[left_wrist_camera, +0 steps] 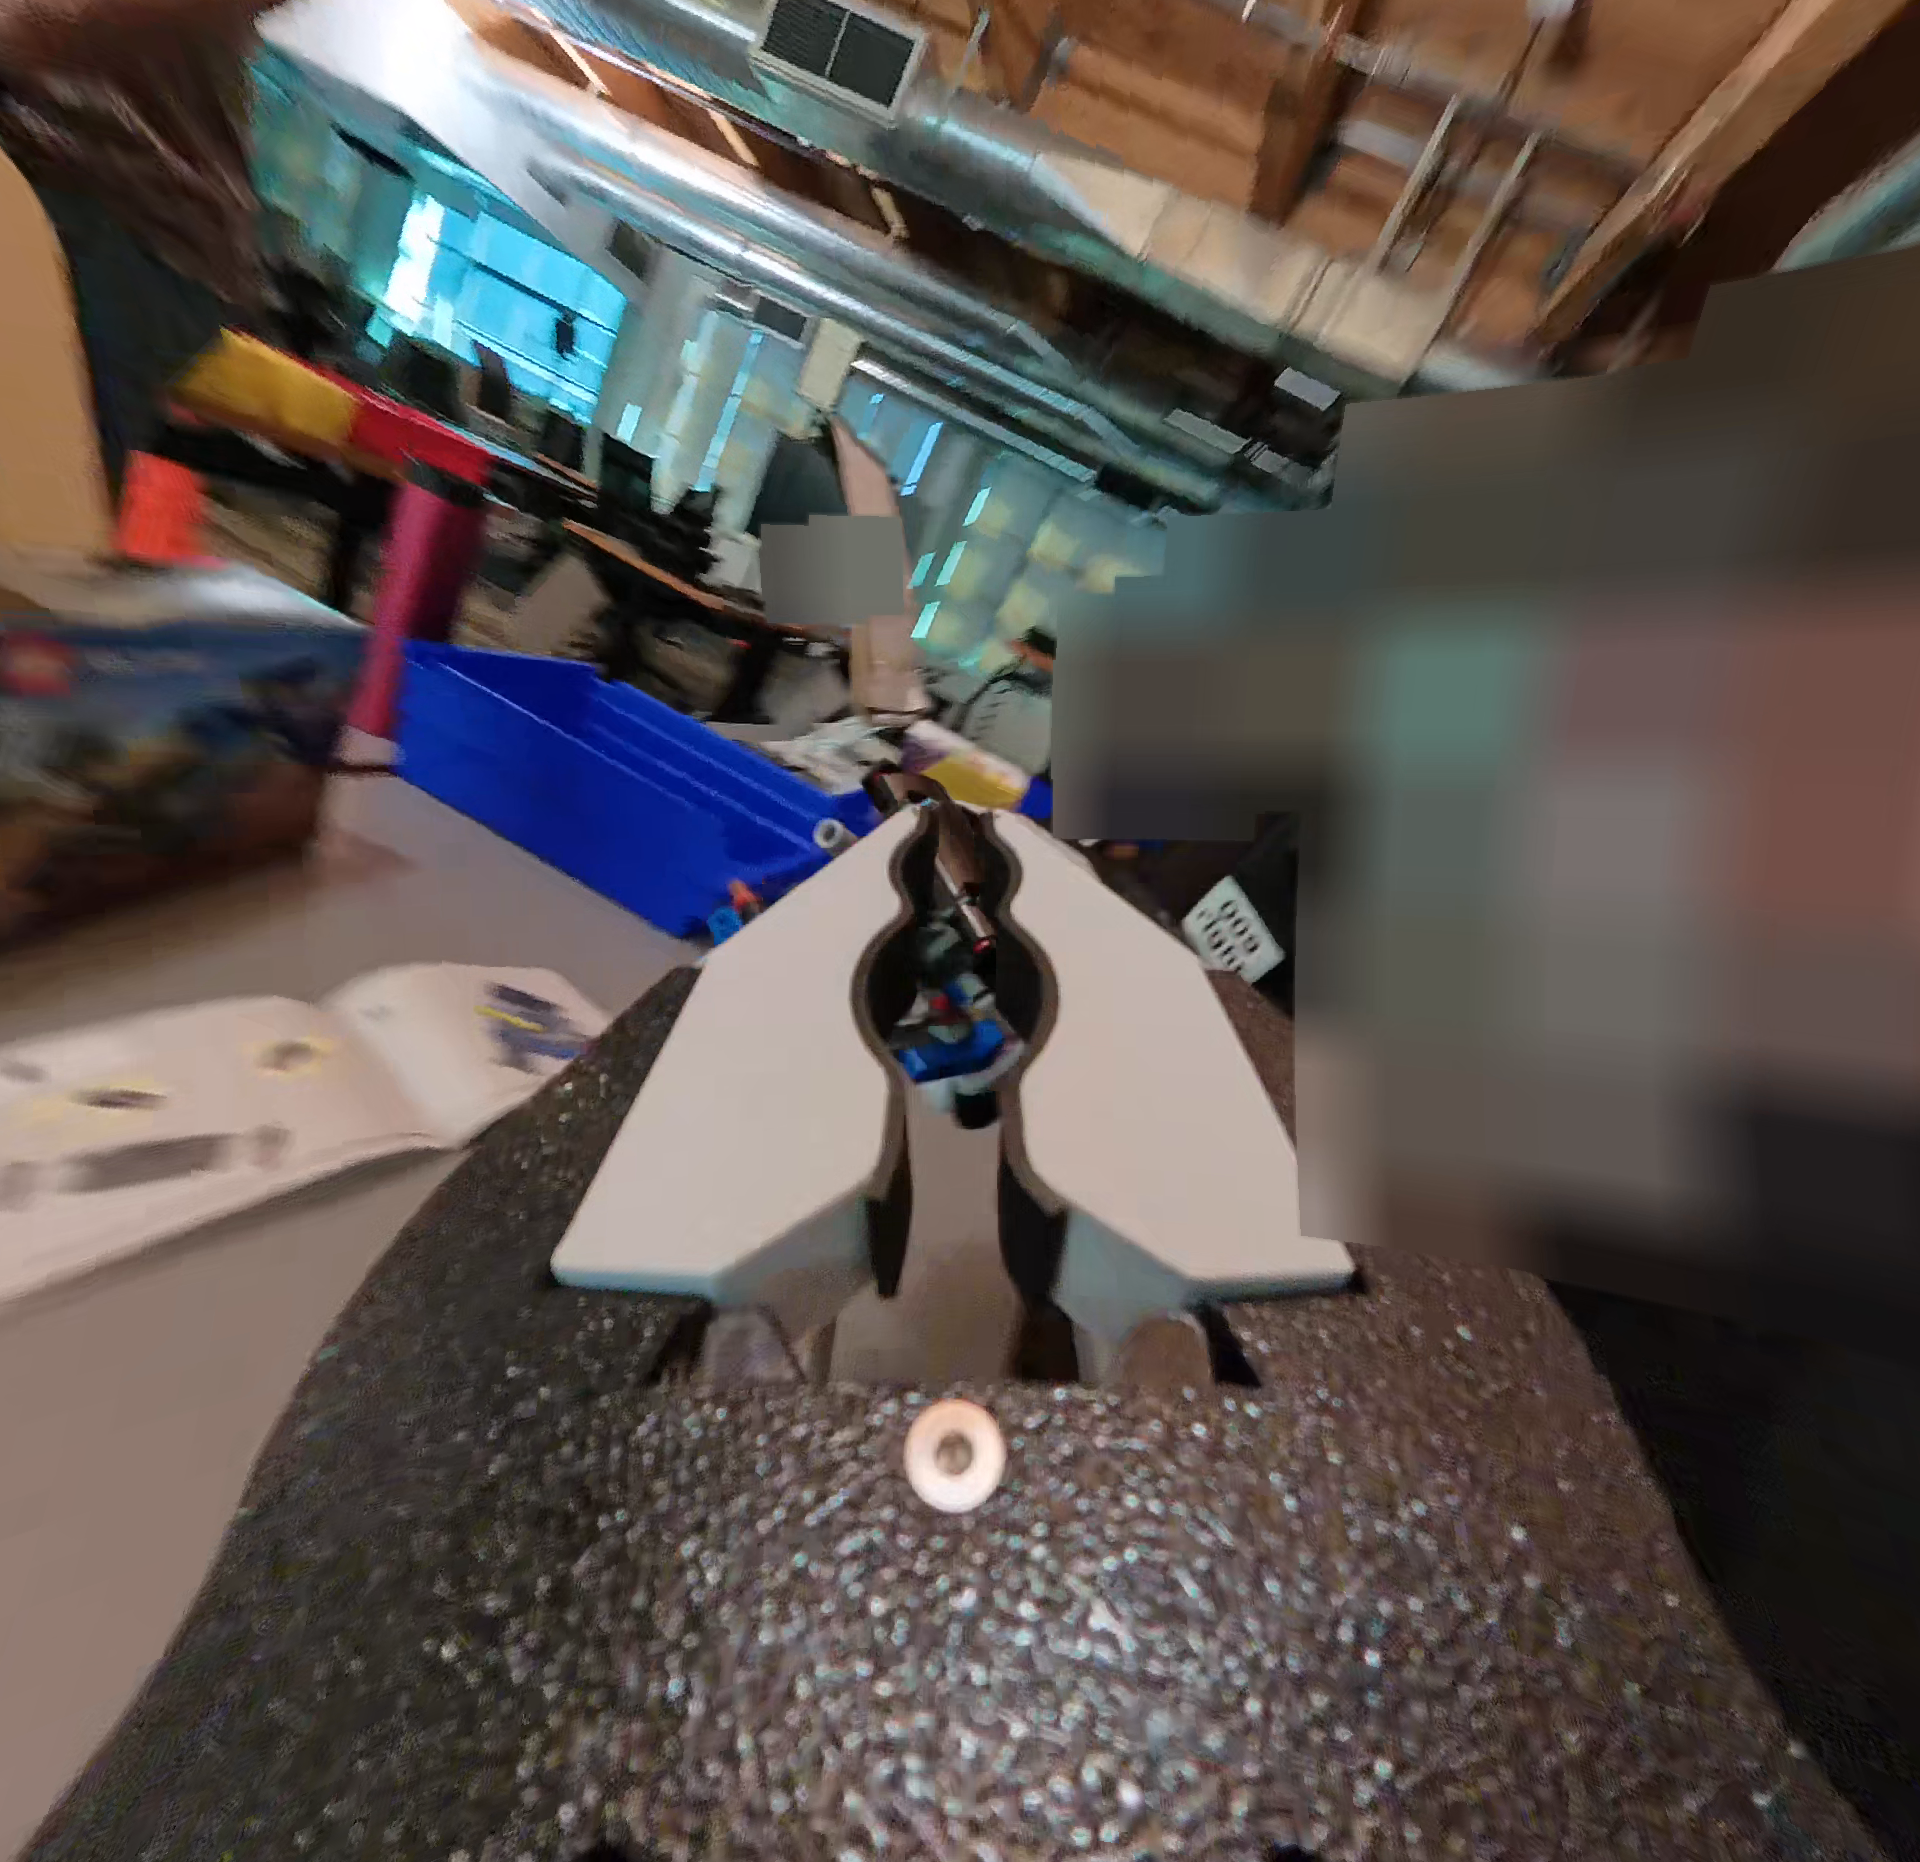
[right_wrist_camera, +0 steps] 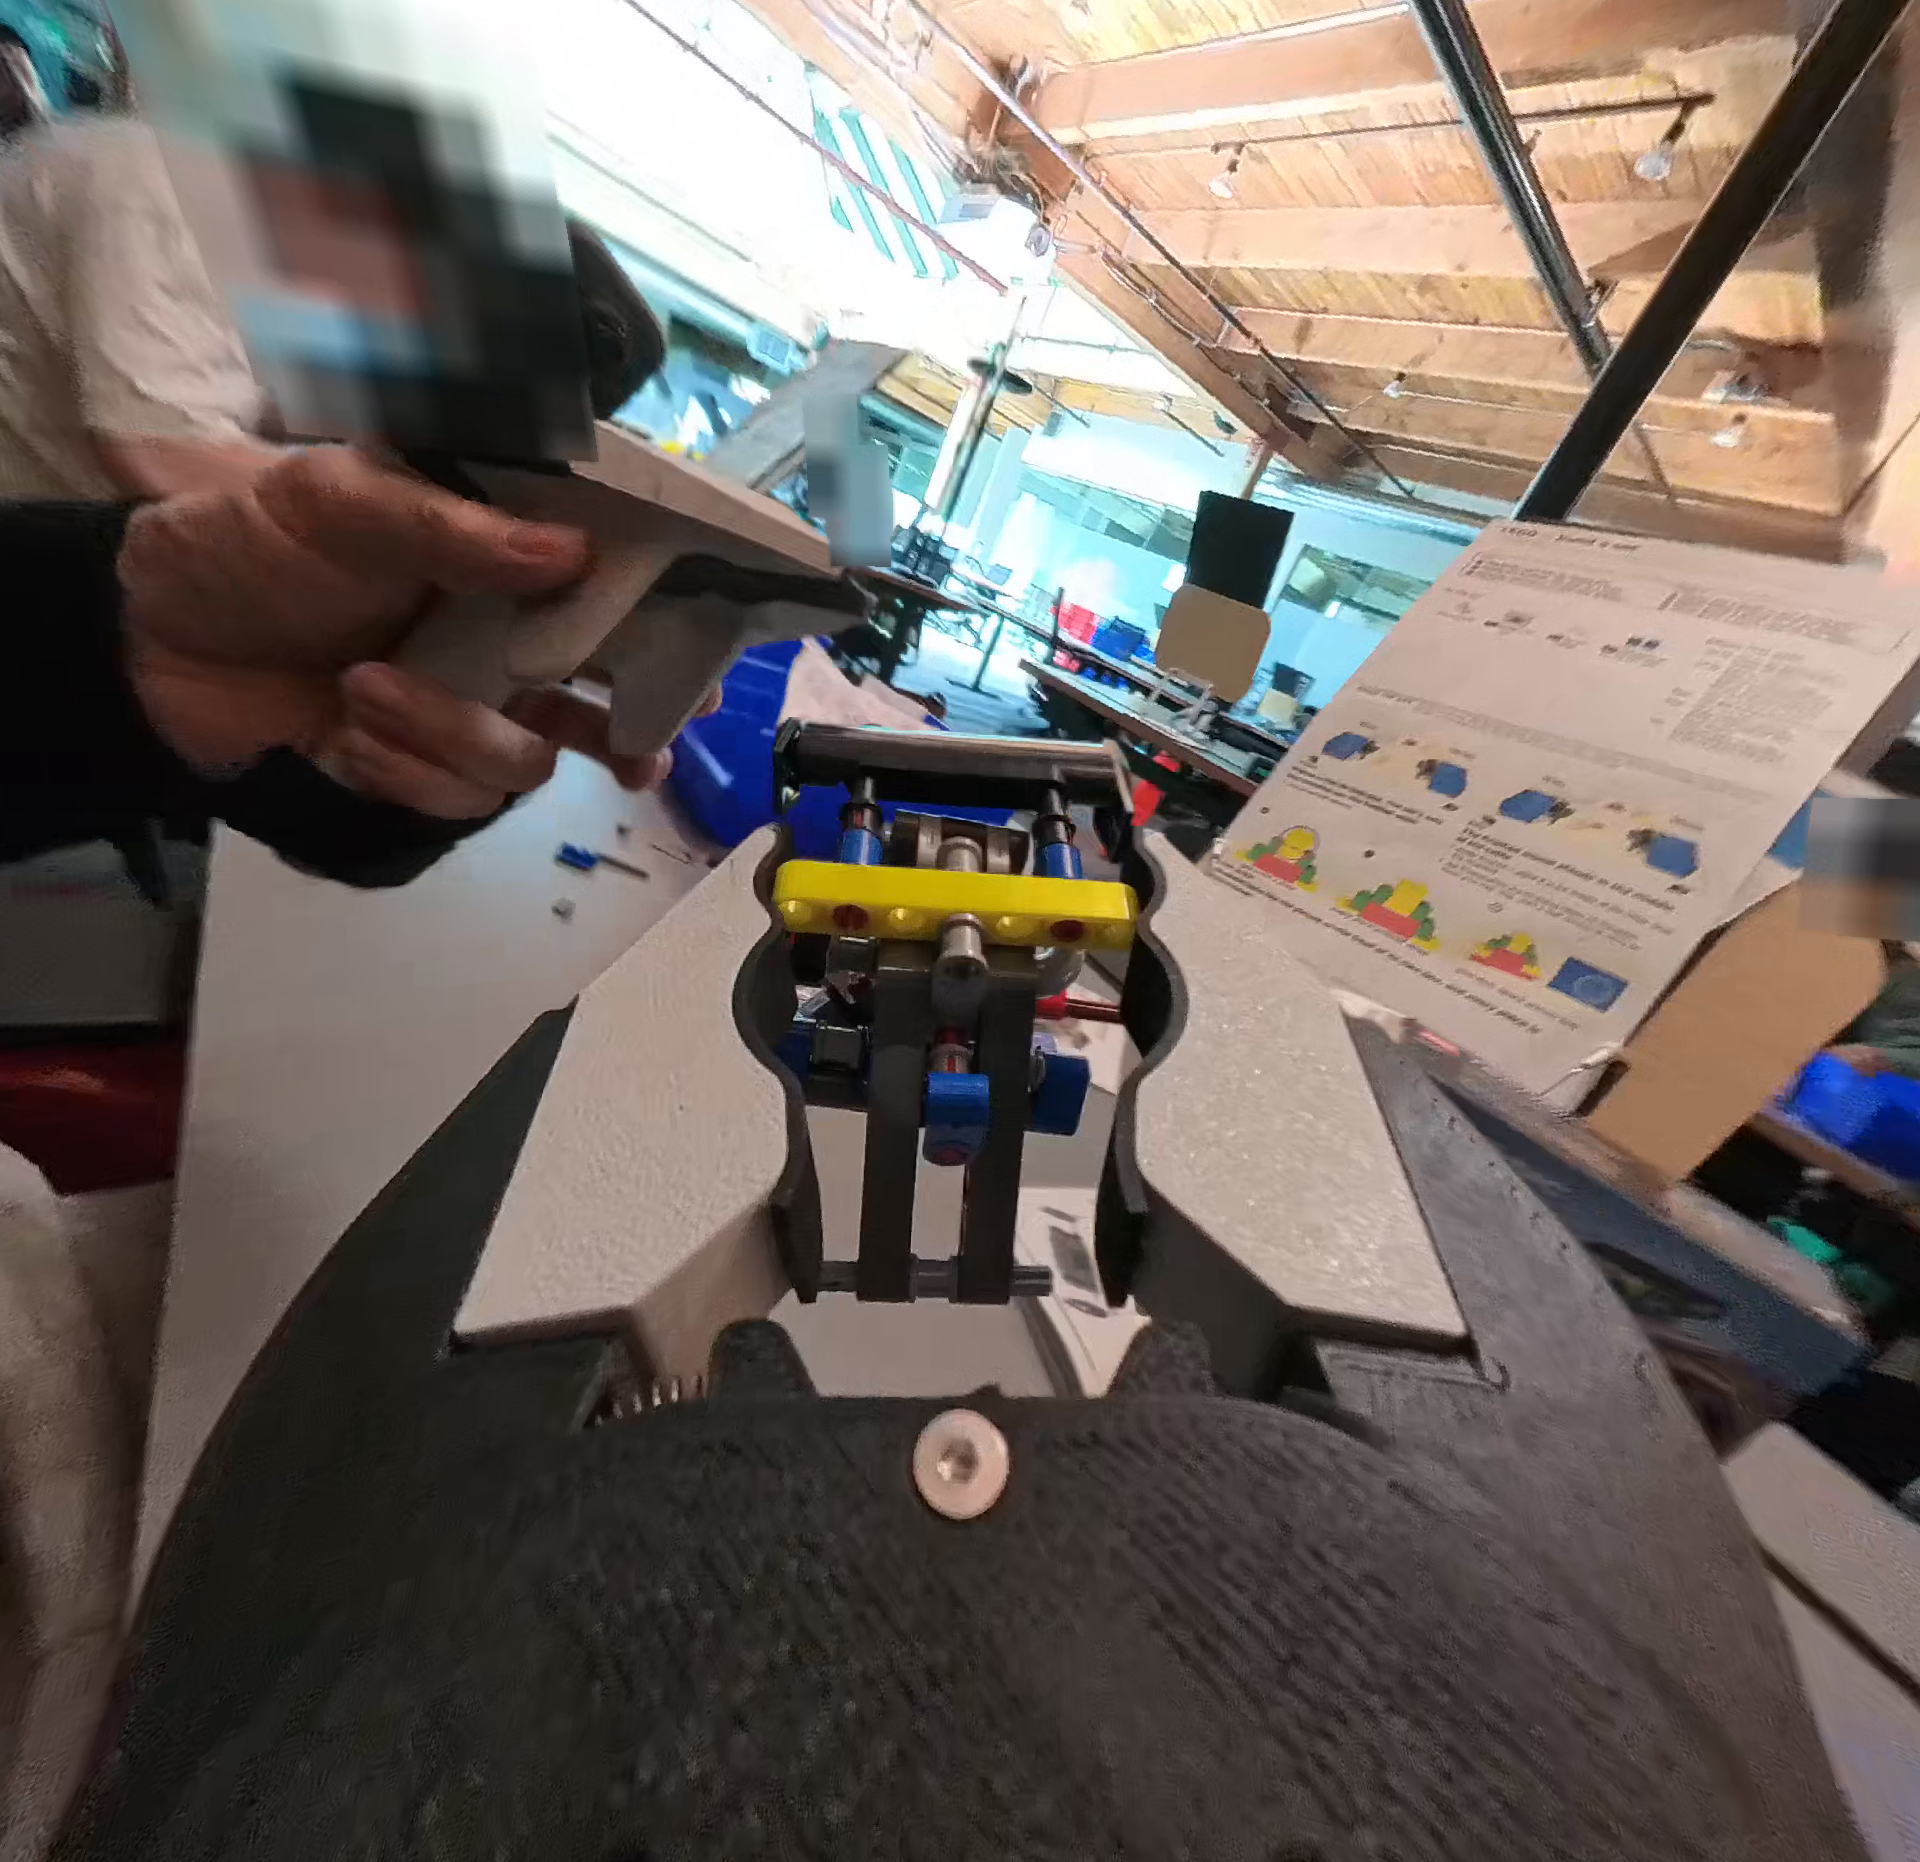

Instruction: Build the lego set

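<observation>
Right gripper (right_wrist_camera: 961, 939) | I am clamping a toy brick assembly (right_wrist_camera: 951, 991) at its yellow beam (right_wrist_camera: 954, 908), above the white table (right_wrist_camera: 343, 991) | seems light, rigid, pins fragile; grip beam ends | left gripper (left_wrist_camera: 954, 825) nearly shut, its grasp unclear.

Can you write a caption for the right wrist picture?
Right gripper clamps a grey toy-brick model with a yellow holed beam.

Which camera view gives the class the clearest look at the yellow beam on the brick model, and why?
The right wrist view: the yellow beam spans the right claw face-on and sharp, its row of holes plain. The left wrist view shows only blurred blue and dark model parts inside the left claw; no yellow beam.
</observation>
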The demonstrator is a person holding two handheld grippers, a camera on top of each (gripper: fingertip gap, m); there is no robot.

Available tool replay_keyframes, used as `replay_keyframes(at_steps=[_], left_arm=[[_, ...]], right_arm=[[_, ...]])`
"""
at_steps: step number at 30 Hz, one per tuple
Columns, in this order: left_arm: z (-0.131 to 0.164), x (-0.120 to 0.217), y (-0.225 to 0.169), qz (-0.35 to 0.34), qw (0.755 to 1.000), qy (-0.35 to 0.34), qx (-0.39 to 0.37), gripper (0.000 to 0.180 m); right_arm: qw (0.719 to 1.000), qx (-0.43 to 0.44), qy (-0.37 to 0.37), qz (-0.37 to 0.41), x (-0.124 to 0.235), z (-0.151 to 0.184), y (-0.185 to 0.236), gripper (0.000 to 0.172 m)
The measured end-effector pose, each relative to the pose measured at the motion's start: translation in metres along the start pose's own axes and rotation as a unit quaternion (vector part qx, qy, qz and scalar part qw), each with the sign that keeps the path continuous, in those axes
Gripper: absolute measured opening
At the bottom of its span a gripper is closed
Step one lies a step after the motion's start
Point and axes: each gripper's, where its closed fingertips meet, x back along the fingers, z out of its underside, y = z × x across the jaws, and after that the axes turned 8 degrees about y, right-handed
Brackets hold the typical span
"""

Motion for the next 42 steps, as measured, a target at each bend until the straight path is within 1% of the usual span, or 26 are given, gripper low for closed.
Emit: replay_keyframes(at_steps=[1, 3, 6, 9, 11, 12, 14, 15, 17, 19, 21, 23, 25, 26, 28, 30, 32, 36, 37, 39, 40, 42], left_arm=[[-0.002, 0.003, 0.000, -0.024, 0.999, 0.013, -0.043, 0.007], [-0.002, 0.008, 0.002, -0.062, 0.991, 0.045, -0.108, 0.015], [0.001, 0.012, 0.002, -0.071, 0.984, 0.076, -0.145, 0.025], [0.009, 0.016, 0.009, -0.071, 0.980, 0.101, -0.156, 0.032], [0.018, 0.017, 0.014, -0.080, 0.969, 0.127, -0.194, 0.032], [0.025, 0.017, 0.018, -0.088, 0.959, 0.147, -0.224, 0.033], [0.043, 0.017, 0.029, -0.114, 0.927, 0.206, -0.293, 0.037], [0.053, 0.018, 0.037, -0.129, 0.903, 0.240, -0.332, 0.039], [0.073, 0.019, 0.054, -0.158, 0.846, 0.298, -0.414, 0.043], [0.091, 0.019, 0.068, -0.175, 0.792, 0.333, -0.481, 0.044], [0.109, 0.017, 0.077, -0.177, 0.755, 0.354, -0.523, 0.045], [0.124, 0.014, 0.082, -0.171, 0.732, 0.371, -0.544, 0.044], [0.131, 0.011, 0.083, -0.167, 0.721, 0.377, -0.556, 0.045], [0.132, 0.010, 0.083, -0.163, 0.718, 0.380, -0.560, 0.042], [0.136, 0.006, 0.079, -0.147, 0.720, 0.386, -0.557, 0.036], [0.140, 0.004, 0.071, -0.123, 0.728, 0.400, -0.544, 0.036], [0.138, 0.000, 0.068, -0.128, 0.734, 0.404, -0.531, 0.035], [0.141, -0.003, 0.068, -0.129, 0.719, 0.416, -0.542, 0.029], [0.142, -0.003, 0.070, -0.135, 0.713, 0.422, -0.543, 0.025], [0.142, -0.003, 0.073, -0.145, 0.704, 0.428, -0.548, 0.024], [0.143, -0.003, 0.072, -0.145, 0.704, 0.429, -0.547, 0.024], [0.139, -0.006, 0.068, -0.148, 0.719, 0.416, -0.536, 0.023]], right_arm=[[1.000, -0.019, -0.013, -0.015, 0.000, 0.000, 0.001, 0.060], [0.998, -0.051, -0.027, -0.040, -0.002, 0.004, 0.004, 0.060], [0.994, -0.087, -0.031, -0.060, -0.008, 0.011, 0.006, 0.060], [0.992, -0.104, -0.008, -0.066, -0.014, 0.020, 0.009, 0.060], [0.990, -0.111, 0.027, -0.083, -0.019, 0.030, 0.016, 0.060], [0.988, -0.118, 0.049, -0.092, -0.022, 0.038, 0.019, 0.061], [0.981, -0.143, 0.090, -0.097, -0.028, 0.058, 0.021, 0.061], [0.977, -0.154, 0.104, -0.102, -0.031, 0.067, 0.023, 0.060], [0.972, -0.168, 0.119, -0.117, -0.037, 0.082, 0.030, 0.060], [0.963, -0.188, 0.140, -0.130, -0.044, 0.099, 0.037, 0.060], [0.956, -0.199, 0.158, -0.148, -0.048, 0.113, 0.046, 0.060], [0.942, -0.219, 0.178, -0.180, -0.049, 0.123, 0.057, 0.060], [0.934, -0.233, 0.191, -0.194, -0.047, 0.133, 0.060, 0.060], [0.929, -0.245, 0.191, -0.199, -0.046, 0.135, 0.060, 0.060], [0.921, -0.273, 0.180, -0.212, -0.044, 0.134, 0.059, 0.061], [0.916, -0.294, 0.164, -0.217, -0.042, 0.131, 0.056, 0.061], [0.912, -0.297, 0.154, -0.235, -0.040, 0.129, 0.059, 0.061], [0.896, -0.326, 0.145, -0.265, -0.037, 0.125, 0.065, 0.061], [0.891, -0.338, 0.138, -0.270, -0.037, 0.123, 0.065, 0.060], [0.885, -0.353, 0.133, -0.272, -0.037, 0.122, 0.064, 0.060], [0.882, -0.357, 0.132, -0.278, -0.037, 0.122, 0.065, 0.060], [0.876, -0.371, 0.113, -0.287, -0.035, 0.117, 0.064, 0.061]])
